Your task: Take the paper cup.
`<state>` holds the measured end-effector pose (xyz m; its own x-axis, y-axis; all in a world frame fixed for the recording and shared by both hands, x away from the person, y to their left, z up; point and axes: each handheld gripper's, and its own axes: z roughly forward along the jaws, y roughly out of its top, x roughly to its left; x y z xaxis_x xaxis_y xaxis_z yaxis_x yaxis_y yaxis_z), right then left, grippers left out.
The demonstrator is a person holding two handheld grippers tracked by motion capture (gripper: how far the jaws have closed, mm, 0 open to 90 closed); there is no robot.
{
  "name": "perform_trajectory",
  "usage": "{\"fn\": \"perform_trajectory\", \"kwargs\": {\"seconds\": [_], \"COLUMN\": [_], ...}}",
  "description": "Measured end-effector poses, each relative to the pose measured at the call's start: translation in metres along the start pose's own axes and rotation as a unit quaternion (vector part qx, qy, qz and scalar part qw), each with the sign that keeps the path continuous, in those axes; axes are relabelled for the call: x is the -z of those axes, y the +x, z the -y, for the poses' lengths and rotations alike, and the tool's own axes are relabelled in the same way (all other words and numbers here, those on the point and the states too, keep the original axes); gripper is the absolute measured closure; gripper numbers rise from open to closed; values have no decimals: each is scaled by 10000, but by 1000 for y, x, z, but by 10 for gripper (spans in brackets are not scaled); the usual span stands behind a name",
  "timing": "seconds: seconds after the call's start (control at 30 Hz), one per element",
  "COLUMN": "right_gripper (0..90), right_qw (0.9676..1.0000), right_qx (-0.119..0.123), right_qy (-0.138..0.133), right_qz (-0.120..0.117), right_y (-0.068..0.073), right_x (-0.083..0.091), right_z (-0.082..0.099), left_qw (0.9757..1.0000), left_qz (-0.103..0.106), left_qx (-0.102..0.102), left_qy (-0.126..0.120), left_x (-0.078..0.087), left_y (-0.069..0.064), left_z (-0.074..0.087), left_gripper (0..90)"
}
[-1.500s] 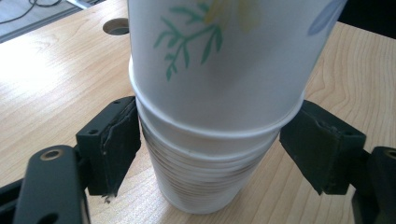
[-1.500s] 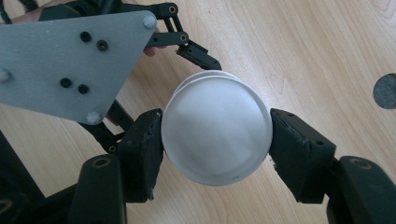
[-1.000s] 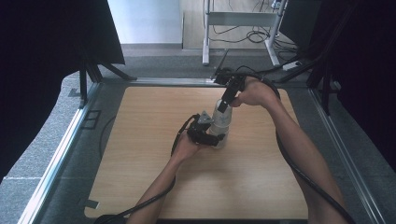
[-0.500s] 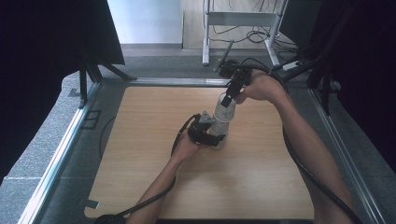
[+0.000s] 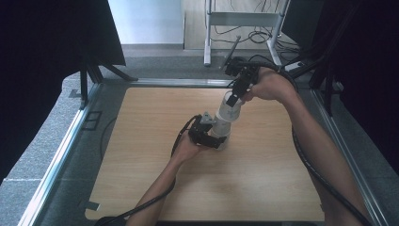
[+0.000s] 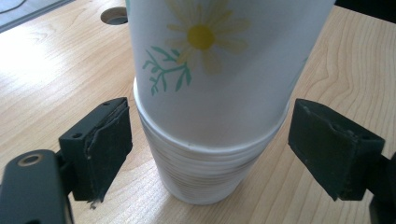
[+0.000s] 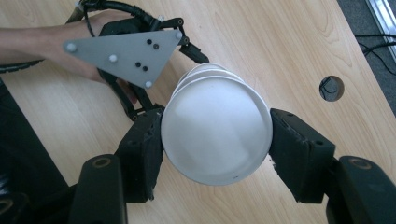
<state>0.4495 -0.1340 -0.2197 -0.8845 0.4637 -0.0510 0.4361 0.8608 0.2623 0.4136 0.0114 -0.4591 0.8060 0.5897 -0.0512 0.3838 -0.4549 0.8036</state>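
The right gripper (image 7: 215,140) is clamped on the base of an upturned paper cup (image 7: 217,128), top of an inverted stack of cups (image 5: 225,123) standing mid-table (image 5: 141,188). The left gripper (image 6: 210,149) brackets the stack's lower cups (image 6: 205,172); its jaws have just been opening, pads clear of the paper. With nothing pinning those cups, a tightly nested top cup could drag the stack up or tip it.

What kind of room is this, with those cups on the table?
Probably a lab or workshop set up for recording. A bare wooden table sits inside a metal frame, black curtains hang at the sides, and cables trail over grey carpet behind.
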Motion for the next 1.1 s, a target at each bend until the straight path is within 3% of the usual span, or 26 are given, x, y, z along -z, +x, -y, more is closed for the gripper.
{"fn": "perform_trajectory", "kwargs": {"seconds": [0.47, 1.1], "right_gripper": [375, 375], "right_qw": [9998, 9992], "right_qx": [182, 362], "right_qy": [-30, 31], "right_qz": [-6, -136], "right_y": [17, 43], "right_x": [8, -7], "right_z": [16, 52], "left_qw": [9998, 9990], "left_qz": [146, 300], "left_qx": [16, -40], "left_qy": [146, 314], "left_x": [11, 30], "left_y": [-1, -8], "left_z": [3, 17], "left_gripper": [80, 24]}}
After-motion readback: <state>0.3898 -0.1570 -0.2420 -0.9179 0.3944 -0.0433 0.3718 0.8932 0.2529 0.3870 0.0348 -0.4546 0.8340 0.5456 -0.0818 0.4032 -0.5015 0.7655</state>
